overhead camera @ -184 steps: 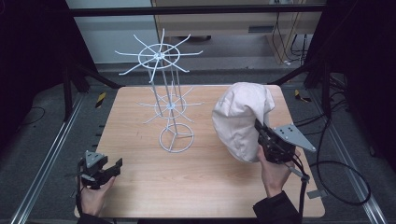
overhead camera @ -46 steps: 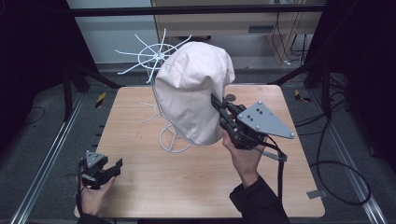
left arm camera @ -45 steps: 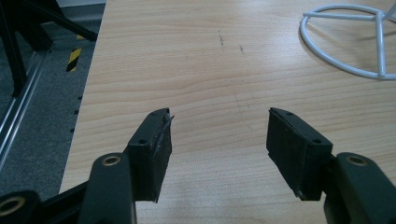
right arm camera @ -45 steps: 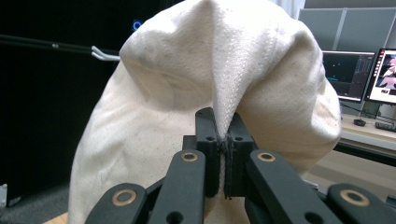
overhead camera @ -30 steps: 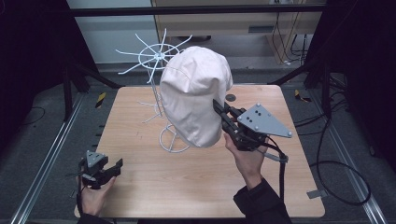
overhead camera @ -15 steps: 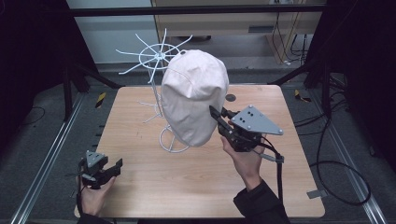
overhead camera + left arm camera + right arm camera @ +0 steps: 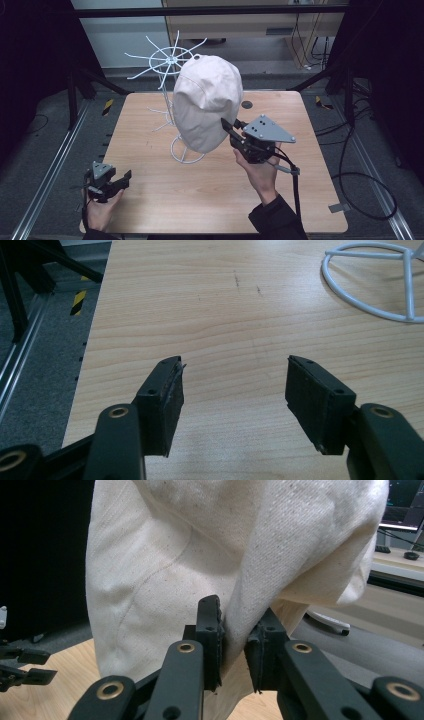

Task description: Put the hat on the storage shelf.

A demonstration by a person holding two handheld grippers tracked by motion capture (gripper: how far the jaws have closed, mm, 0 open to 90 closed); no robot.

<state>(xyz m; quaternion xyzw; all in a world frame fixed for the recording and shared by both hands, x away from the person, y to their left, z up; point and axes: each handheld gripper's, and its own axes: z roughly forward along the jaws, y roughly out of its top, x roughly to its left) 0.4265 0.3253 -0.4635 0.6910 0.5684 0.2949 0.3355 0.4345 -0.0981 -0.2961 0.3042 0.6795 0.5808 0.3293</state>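
much of the white rack (image 7: 170,90) hides behind the cap (image 7: 207,102).

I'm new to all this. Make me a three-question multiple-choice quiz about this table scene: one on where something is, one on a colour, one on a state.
1. Where does the cap hang?
A. on the wire stand
B. flat on the table
C. on the floor

2. What colour is the wire stand?
A. black
B. white
C. red

3. How are the left gripper's jaws?
A. clamped on the cap
B. shut empty
C. open, empty

Answers: 1 A, it drapes over the stand, above the table. 2 B, its wires are white. 3 C, bare wood shows between its pads.
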